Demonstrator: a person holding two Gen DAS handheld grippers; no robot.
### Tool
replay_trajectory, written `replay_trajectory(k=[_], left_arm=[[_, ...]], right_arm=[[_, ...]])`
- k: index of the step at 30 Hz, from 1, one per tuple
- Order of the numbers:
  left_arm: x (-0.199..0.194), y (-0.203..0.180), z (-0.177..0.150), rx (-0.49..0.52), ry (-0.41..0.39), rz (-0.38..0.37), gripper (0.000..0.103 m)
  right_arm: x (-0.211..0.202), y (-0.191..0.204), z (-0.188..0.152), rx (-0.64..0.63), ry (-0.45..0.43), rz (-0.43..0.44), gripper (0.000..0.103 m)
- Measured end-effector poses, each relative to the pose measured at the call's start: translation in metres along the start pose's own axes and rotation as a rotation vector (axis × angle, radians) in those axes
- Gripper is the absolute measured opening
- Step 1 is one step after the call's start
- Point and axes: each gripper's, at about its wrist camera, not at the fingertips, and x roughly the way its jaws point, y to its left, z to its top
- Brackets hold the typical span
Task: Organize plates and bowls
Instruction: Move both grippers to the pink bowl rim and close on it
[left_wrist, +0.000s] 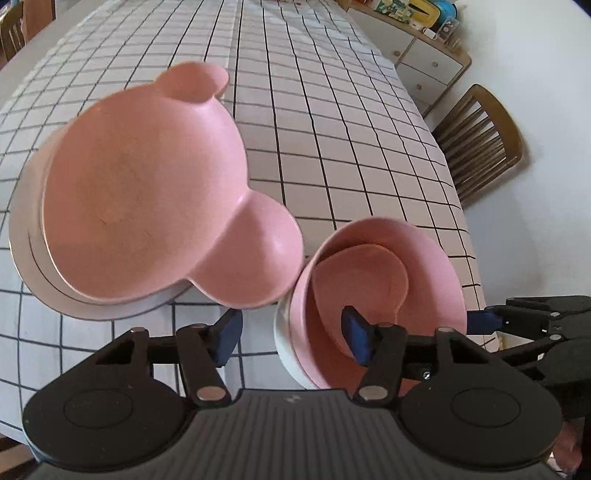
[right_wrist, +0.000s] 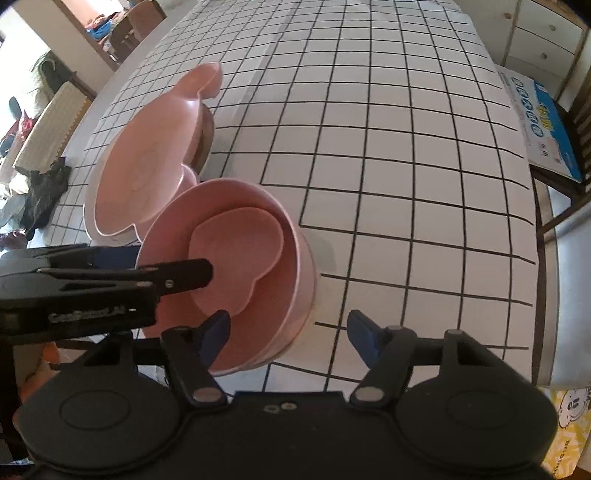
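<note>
Pink matte plastic bowl stack (right_wrist: 236, 266) near surface (right_wrist: 369, 184) front edge: small heart-shaped bowl nested in round bowl, white bowl beneath. Likely light, stiff, smooth; stack may slide apart. Best hold: opposite rims.

Left hand-held gripper (left_wrist: 291, 338) spread, straddling near-left rim; right hand-held gripper (right_wrist: 288, 338) spread, straddling right rim. Neither pinching.

Pink bear-shaped plate (left_wrist: 147, 192) on white plate, just beside.
</note>
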Motion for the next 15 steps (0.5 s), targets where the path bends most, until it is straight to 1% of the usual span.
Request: replay_trajectory(k=[2, 3, 8, 10, 12, 15], left_arm=[[0.002, -0.001, 0.0, -0.004, 0.003, 0.006, 0.056], [0.003, -0.002, 0.0, -0.007, 0.008, 0.001, 0.051], [0.008, -0.004, 0.001, -0.026, 0.026, -0.004, 0.048], [0.009, -0.005, 0.001, -0.026, 0.031, -0.001, 0.044], [0.01, -0.004, 0.001, -0.03, 0.037, -0.004, 0.043], [0.011, -0.004, 0.002, -0.038, 0.039, -0.009, 0.04]], right_arm=[[0.001, 0.001, 0.0, -0.004, 0.009, 0.007, 0.069], [0.001, 0.001, 0.0, -0.005, 0.011, 0.01, 0.069], [0.005, 0.002, -0.001, -0.008, 0.037, 0.028, 0.068], [0.008, 0.002, -0.001, -0.008, 0.046, 0.02, 0.067], [0.009, 0.002, -0.001, -0.013, 0.047, 0.013, 0.066], [0.011, 0.002, -0.001, -0.009, 0.057, 0.026, 0.058]])
